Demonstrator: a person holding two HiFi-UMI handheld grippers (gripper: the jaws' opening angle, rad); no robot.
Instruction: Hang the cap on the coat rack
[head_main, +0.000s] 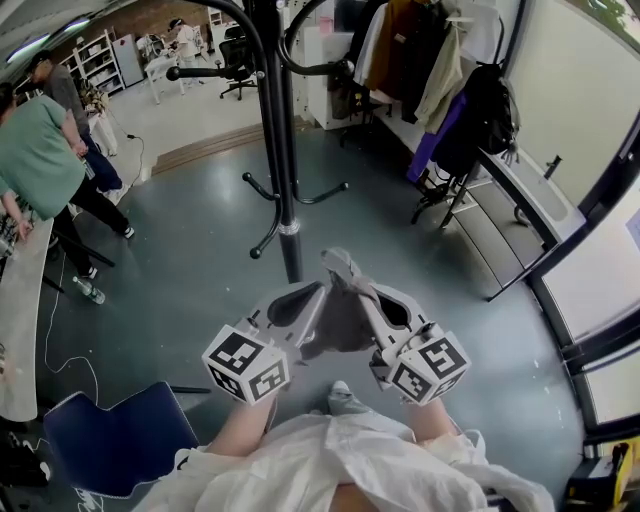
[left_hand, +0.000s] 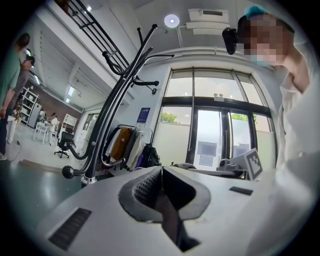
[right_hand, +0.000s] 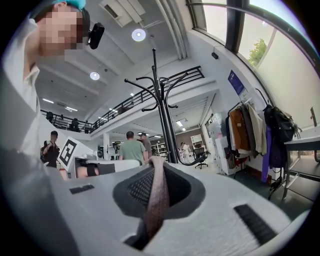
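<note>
Pinching cap (head_main: 335, 330) fabric: left gripper (left_hand: 161, 172) and right gripper (right_hand: 154, 165) both clamp it, edge-on in gripper views; head view alone shows whole cap before coat rack (head_main: 288, 200).

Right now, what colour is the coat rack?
The coat rack is black; the head view shows it best.

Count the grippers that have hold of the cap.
2. The left gripper is shut on the cap's left side, the right gripper on its right side, both near the coat rack.
</note>
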